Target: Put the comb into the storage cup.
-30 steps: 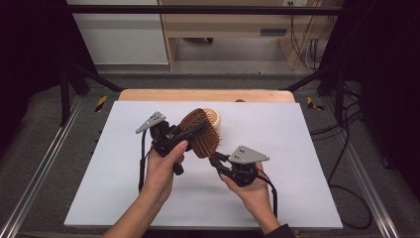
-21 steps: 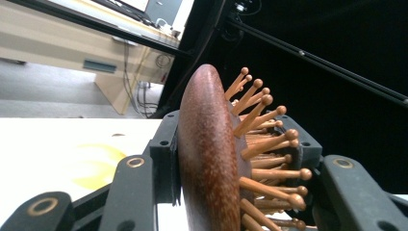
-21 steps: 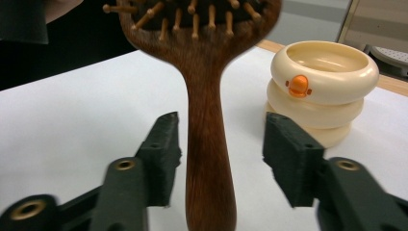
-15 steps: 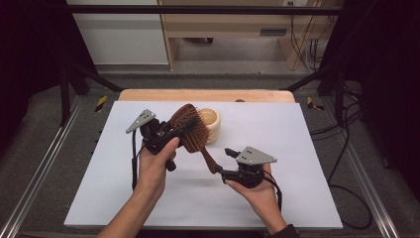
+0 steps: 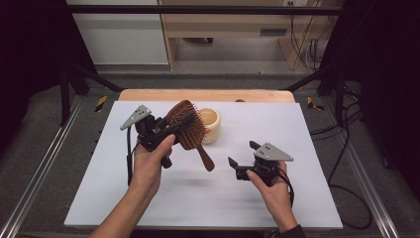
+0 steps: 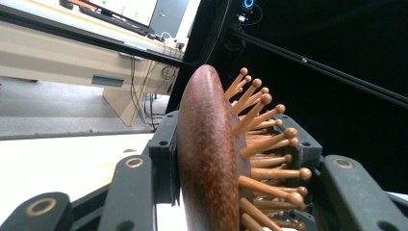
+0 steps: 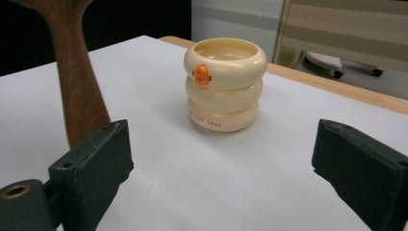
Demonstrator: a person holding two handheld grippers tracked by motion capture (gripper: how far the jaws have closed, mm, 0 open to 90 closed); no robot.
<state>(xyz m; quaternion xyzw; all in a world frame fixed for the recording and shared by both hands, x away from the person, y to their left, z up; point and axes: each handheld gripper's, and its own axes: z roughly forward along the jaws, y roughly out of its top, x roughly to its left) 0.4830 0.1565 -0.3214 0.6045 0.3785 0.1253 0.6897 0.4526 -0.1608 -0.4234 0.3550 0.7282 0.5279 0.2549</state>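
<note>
A wooden hairbrush (image 5: 189, 130) is clamped by its head between the jaws of the left gripper (image 5: 173, 128), lifted off the white table (image 5: 307, 129), handle slanting down toward the right gripper (image 5: 241, 161). That gripper's jaws stand wide apart, holding nothing. Ahead of it a cream ringed cup (image 7: 225, 83) stands upright, bare tabletop all round to the wooden far edge (image 5: 208, 95).

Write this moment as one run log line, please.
left gripper: shut on hairbrush, lifted | right gripper: open, empty | cup: upright on table
</note>
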